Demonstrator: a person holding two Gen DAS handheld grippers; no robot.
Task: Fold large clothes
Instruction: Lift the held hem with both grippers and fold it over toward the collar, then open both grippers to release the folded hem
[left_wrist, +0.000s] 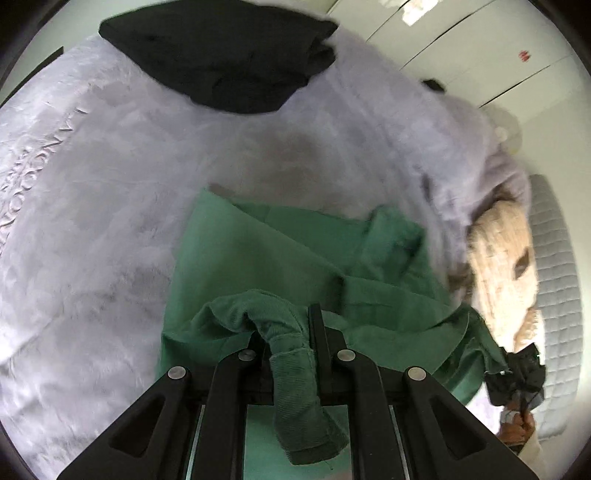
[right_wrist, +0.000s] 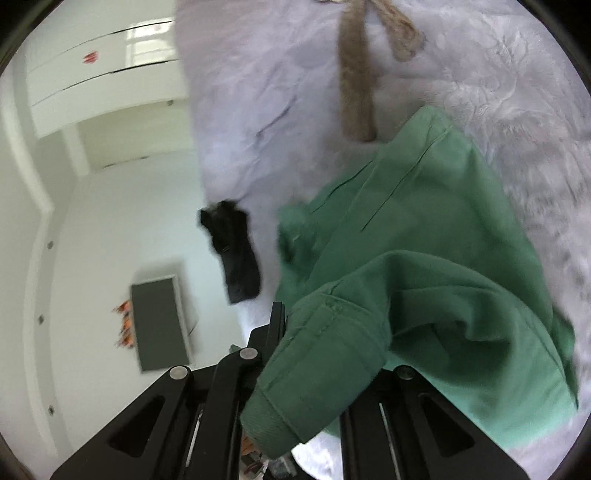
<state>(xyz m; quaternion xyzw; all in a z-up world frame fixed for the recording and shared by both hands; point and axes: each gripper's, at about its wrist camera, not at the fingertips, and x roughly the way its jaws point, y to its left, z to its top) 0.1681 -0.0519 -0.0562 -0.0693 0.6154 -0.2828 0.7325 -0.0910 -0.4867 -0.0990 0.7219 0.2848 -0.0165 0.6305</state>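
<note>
A green sweatshirt (left_wrist: 280, 254) lies half bunched on a pale lavender fuzzy blanket (left_wrist: 110, 192). My left gripper (left_wrist: 288, 328) is shut on a ribbed green edge of it, and the tail of that edge hangs back between the fingers. In the left wrist view my right gripper (left_wrist: 517, 373) shows at the far right, pinching another part of the same garment, with a hand (left_wrist: 517, 432) below it. In the right wrist view my right gripper (right_wrist: 306, 325) is shut on the sweatshirt (right_wrist: 424, 258). The cloth drapes over and hides its right finger, and a ribbed cuff (right_wrist: 273, 417) hangs down.
A black garment (left_wrist: 229, 55) lies at the blanket's far side. A beige knit piece (left_wrist: 502, 258) sits at the right, its strips (right_wrist: 356, 85) trailing on the blanket (right_wrist: 258, 92). A blurred dark item (right_wrist: 232, 251) hangs at the bed's edge. Beyond it are white cupboards (right_wrist: 103, 66) and the floor.
</note>
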